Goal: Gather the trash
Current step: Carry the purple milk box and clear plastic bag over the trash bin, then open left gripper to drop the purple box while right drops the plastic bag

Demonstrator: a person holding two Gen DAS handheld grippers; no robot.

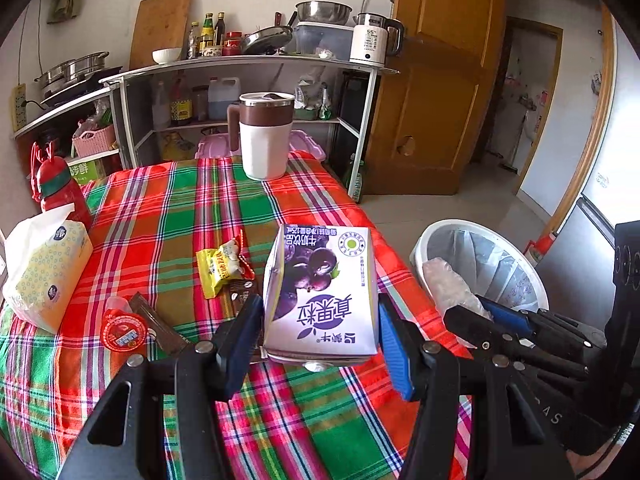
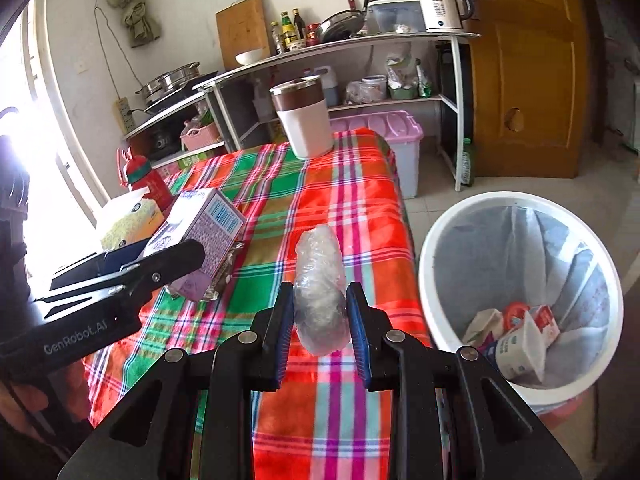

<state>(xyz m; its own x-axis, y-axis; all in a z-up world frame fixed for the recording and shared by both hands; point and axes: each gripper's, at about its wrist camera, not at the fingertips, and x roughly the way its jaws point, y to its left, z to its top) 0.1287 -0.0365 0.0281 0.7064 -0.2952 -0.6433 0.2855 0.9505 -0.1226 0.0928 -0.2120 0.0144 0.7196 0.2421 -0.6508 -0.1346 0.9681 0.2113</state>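
Left gripper [image 1: 320, 332], fingers clamped on a purple-and-white milk carton [image 1: 322, 296]; right gripper [image 2: 320, 320] pinches a crumpled clear plastic wrapper [image 2: 320, 288]. Both are lifted off the plaid worktop [image 2: 352, 208], apparently bound for the white lined bin [image 2: 440, 248], lower right.

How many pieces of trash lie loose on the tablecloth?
3: yellow wrapper mid-cloth, brown sachet and red-lidded cup nearer the tissue pack. More may hide behind the carton.
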